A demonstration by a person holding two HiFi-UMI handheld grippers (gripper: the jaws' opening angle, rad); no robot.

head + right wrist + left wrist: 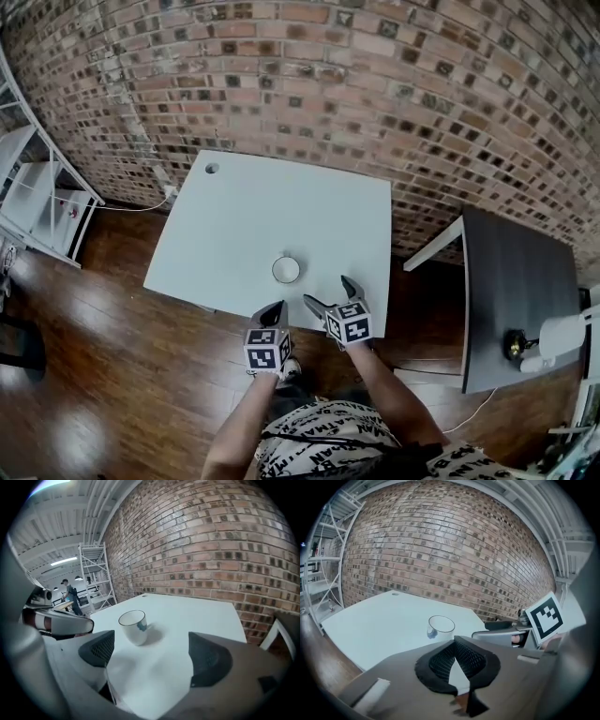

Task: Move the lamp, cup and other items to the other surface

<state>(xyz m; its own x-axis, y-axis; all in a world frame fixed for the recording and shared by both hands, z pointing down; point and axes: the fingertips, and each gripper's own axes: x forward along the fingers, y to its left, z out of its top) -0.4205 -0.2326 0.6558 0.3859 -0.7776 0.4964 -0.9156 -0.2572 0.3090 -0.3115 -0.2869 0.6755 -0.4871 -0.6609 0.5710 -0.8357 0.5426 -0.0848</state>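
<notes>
Two handheld grippers hover at the near edge of a white table (234, 206) set against a brick wall (422, 84), with a single white cup (286, 269) standing upright just ahead of them. The left gripper (278, 307) has its jaws pressed together at the tips with nothing between them, and from its own view the cup sits a little beyond and slightly left of those tips. The right gripper (328, 291) has its jaws spread wide and empty; its view shows the cup out past the pads and nearer the left one, touching neither. The cup, which carries a small blue mark on its side, stands near the table's front edge, apart from both tools and roughly between their lines of aim. Well off to the right, a white lamp (562, 336) rests on a separate dark table (516, 272). Dark wooden floor (112, 375) stretches beneath, and white shelving (42, 202) stands at the far left.
</notes>
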